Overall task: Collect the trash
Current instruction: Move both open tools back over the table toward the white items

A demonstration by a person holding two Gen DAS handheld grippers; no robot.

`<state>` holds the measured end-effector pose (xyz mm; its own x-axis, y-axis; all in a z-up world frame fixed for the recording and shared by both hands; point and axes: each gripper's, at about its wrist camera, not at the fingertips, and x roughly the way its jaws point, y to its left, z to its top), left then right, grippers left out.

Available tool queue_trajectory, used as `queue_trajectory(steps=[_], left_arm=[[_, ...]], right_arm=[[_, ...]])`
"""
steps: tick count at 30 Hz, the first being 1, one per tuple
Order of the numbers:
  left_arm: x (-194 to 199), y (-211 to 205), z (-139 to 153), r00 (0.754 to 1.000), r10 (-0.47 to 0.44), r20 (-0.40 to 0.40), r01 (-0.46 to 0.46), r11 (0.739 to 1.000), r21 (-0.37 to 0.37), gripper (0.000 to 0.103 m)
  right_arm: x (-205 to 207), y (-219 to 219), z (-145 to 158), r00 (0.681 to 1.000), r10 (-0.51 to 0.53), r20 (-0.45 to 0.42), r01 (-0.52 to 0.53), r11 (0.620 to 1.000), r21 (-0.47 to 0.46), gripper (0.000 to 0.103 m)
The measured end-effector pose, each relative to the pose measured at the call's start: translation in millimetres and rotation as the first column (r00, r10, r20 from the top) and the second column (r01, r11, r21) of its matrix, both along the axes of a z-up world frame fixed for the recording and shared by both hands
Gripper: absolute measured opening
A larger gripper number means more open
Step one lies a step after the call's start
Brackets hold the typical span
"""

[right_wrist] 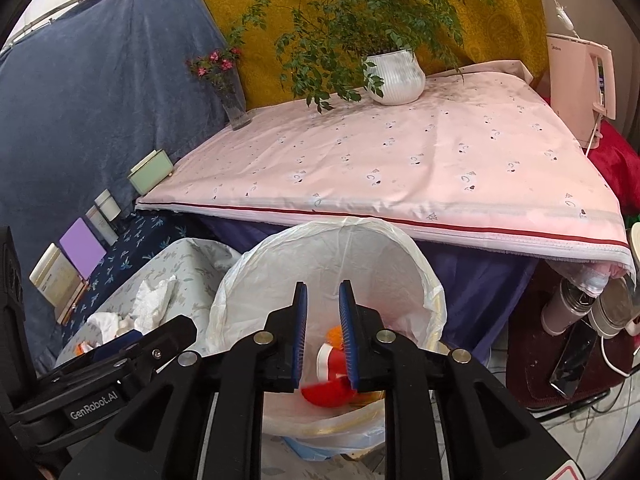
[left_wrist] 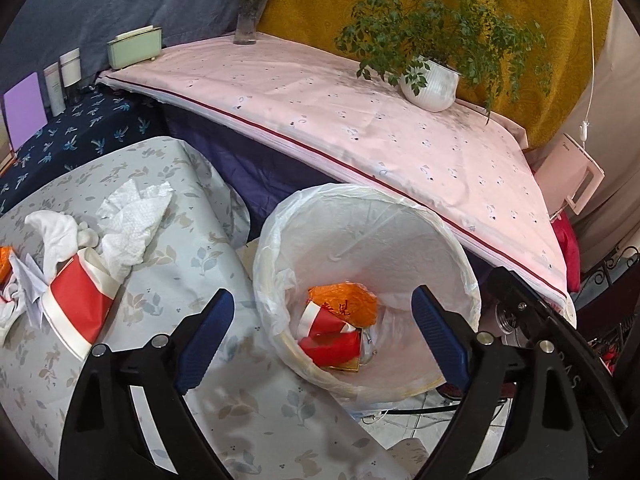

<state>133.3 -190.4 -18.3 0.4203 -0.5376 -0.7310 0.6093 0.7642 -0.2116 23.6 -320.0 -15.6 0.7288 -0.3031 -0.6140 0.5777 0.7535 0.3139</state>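
Above the lined wastebasket point(right_wrist: 332, 280), the right gripper point(right_wrist: 323, 336) hangs with its jaws a narrow gap apart and nothing between them. A red-and-white paper cup point(right_wrist: 330, 384) shows through that gap, blurred, lying down in the basket beside an orange wrapper point(left_wrist: 344, 300); neither touches the pads.

The left gripper point(left_wrist: 324, 340) stands with its jaws wide apart and empty, one finger over the leaf-print tablecloth point(left_wrist: 192, 280), the other over the basket's mouth.

Trash not yet collected lies on the cloth, well off to the left of the left jaws: another red-and-white paper cup point(left_wrist: 80, 312) on its side, crumpled paper towels point(left_wrist: 132, 224) and white tissue point(left_wrist: 56, 232) against it, and small paper scraps point(left_wrist: 28, 280) near the frame edge.

Risks, as judged:
- The two grippers sit close over the basket; a sideways move by either could knock them together.
- The plastic liner point(left_wrist: 280, 240) is loosely folded over the rim, so a descending finger could snag it and drag it in.
- The cup on its side may roll or crush under a pinch.
- Loose tissue could slip a wide grasp and fall to the floor.
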Motion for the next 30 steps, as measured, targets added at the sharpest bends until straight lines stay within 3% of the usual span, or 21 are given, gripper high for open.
queue_trajectory(steps=[7, 30], left_arm=[[4, 18, 3, 0.999, 0.033, -0.001, -0.033, 0.999, -0.011, 0.086], [31, 145, 15, 0.969, 0.245, 0.018, -0.244, 0.969, -0.036, 0.086]], right_arm=[[2, 13, 5, 1.000, 0.015, -0.001, -0.015, 1.000, -0.019, 0.026], [42, 103, 23, 0.980, 0.201, -0.015, -0.201, 0.978, -0.059, 0.026]])
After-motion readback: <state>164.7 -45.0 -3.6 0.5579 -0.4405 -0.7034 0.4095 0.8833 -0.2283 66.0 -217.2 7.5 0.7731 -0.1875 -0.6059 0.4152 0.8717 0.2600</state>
